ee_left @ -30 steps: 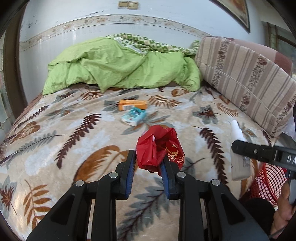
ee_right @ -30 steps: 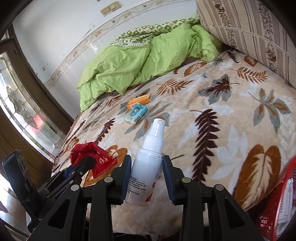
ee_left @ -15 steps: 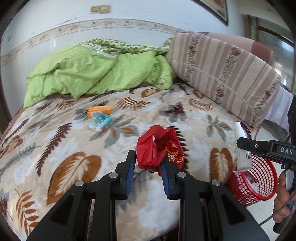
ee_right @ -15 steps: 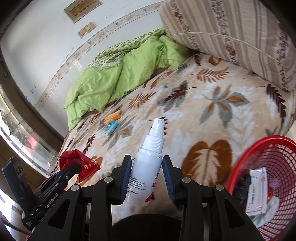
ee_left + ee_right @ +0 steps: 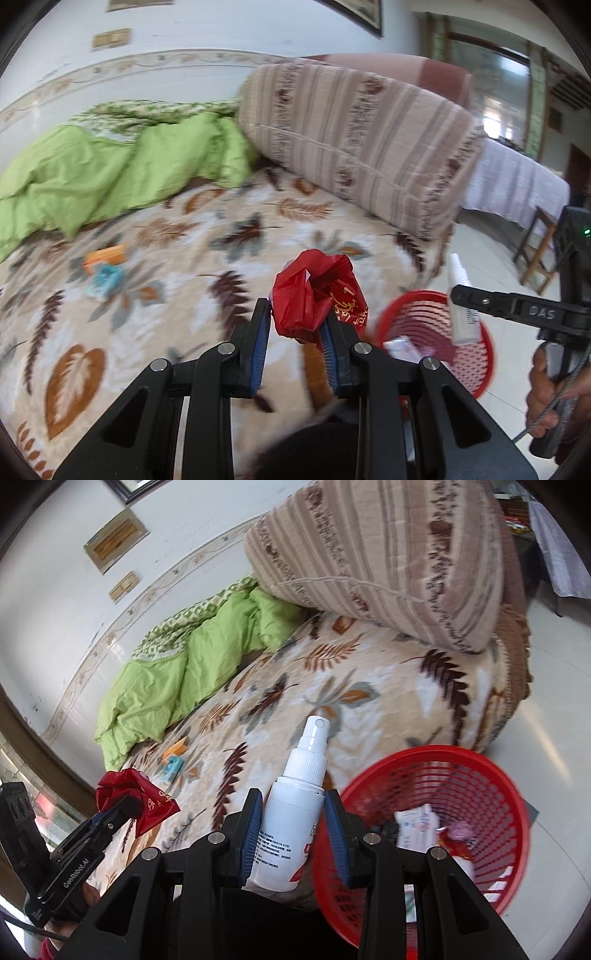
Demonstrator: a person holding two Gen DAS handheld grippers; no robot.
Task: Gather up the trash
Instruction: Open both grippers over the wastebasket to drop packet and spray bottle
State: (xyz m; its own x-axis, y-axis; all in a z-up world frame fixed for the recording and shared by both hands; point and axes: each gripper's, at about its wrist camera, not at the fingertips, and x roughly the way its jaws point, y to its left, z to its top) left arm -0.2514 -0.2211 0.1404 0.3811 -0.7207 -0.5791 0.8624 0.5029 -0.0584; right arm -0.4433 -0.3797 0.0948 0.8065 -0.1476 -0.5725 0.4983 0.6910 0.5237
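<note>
The crumpled red plastic bag with gold lettering (image 5: 317, 291) sits clenched between the blue-padded jaws of the left gripper (image 5: 295, 332), its bulk bulging up past the fingertips. The white plastic spray bottle with a pump top (image 5: 295, 812) stands nozzle-forward in the grasp of the right gripper (image 5: 293, 834), both pads pressed to its sides.

Just beyond and to the right of the right jaws is the round red plastic mesh basket (image 5: 491, 775), standing on the pale tiled floor (image 5: 554, 709); it holds a white paper packet (image 5: 417, 827) and other scraps too small to make out. From the left wrist view the same basket lies right of the left jaws, partly behind the right gripper.

Ahead of and left of both sets of jaws spreads the bed, covered by a beige fleece blanket printed with brown, orange and grey leaves (image 5: 166, 295). Well ahead of the left jaws, to their left, lie a small orange box (image 5: 105, 254) and, just beside it, a teal packet (image 5: 107, 278), both blurred. Farther back is a rumpled lime-green quilt (image 5: 110, 173) against the white wall with a patterned border (image 5: 147, 70). Ahead to the right rests a large striped brown-and-beige cushion (image 5: 362, 136). Far right of the left jaws stands a table under a pale cloth (image 5: 517, 184).
</note>
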